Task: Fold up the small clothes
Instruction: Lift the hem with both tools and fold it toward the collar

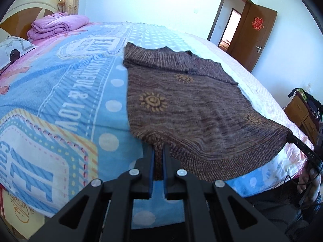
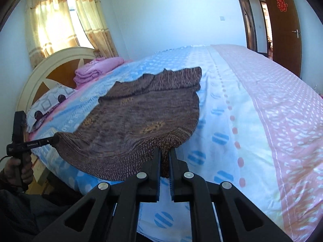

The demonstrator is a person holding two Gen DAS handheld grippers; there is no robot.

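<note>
Left tool (image 1: 158,151) and right tool (image 2: 165,155) each pinch the brown sweater's (image 1: 187,104) hem at 6 o'clock, lifted above the bed (image 1: 60,92).

The fingers (image 1: 153,157) hide the sweater (image 1: 187,100) hem pinched between them.

Take the bed (image 1: 66,92) as your reference. You see a folded pink quilt (image 1: 58,25) at its head end, touching the headboard (image 2: 60,68). A patterned pillow (image 2: 48,102) lies beside the quilt. Curtains (image 2: 60,20) hang behind the headboard. Beyond the bed's foot, a brown door (image 1: 256,34) stands open. Beside the bed stands what appears to be a wooden cabinet (image 1: 300,113).
</note>
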